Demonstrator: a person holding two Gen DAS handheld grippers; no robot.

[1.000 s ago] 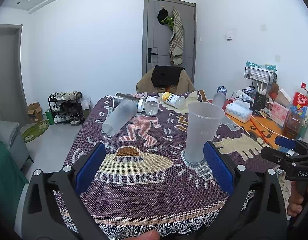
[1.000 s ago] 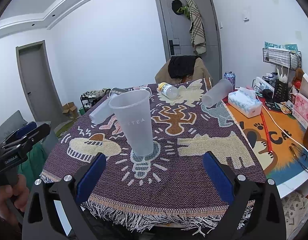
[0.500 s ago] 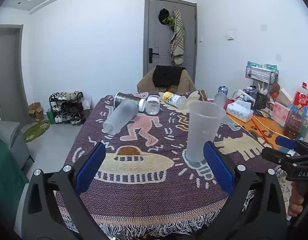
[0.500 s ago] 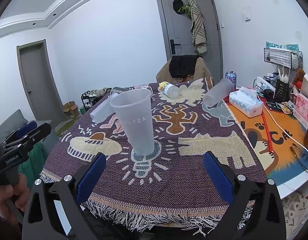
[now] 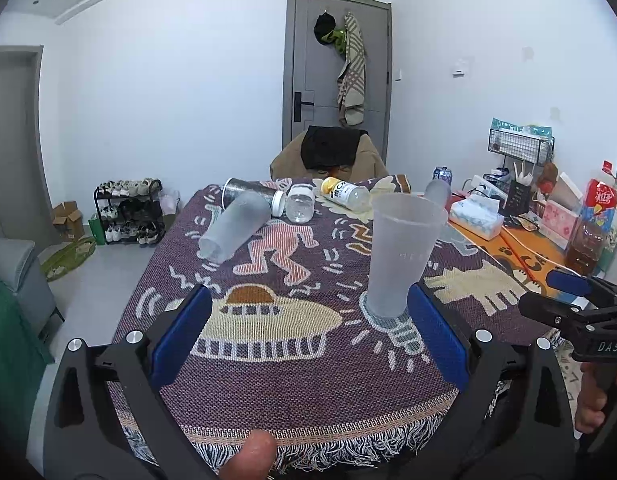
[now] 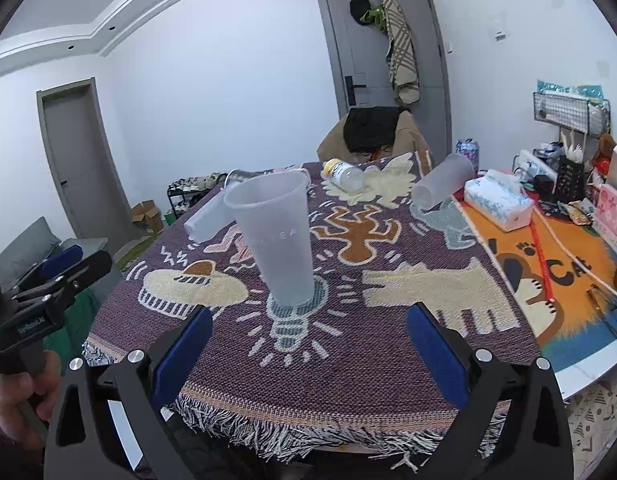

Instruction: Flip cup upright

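- Nearest each lens, both tools stand with jaws spread wide and nothing between them: the left hand-held gripper (image 5: 308, 340) and the right hand-held gripper (image 6: 306, 346), both short of the table's (image 6: 580, 376) near edge.
- Just beyond, one frosted cup (image 6: 274, 240) stands upright, mouth up, on the lightbulb figure of the woven cloth (image 6: 348, 352), touching neither tool.
- Further back a second cup (image 5: 234, 232) lies on its side at the left, open end toward the far side; a third cup (image 6: 442, 186) lies on its side at the right rear.
- These look like thin plastic: light, smooth, easily squeezed out of round. I would take the wall near the middle, gently, and tip from there.
- Cloth is coarse and fringed, so a base should sit without sliding; a jar (image 5: 299, 207) and bottle (image 5: 344, 194) lie beyond.
- Behind, a chair (image 5: 328, 156), a grey door (image 5: 336, 68), white walls.
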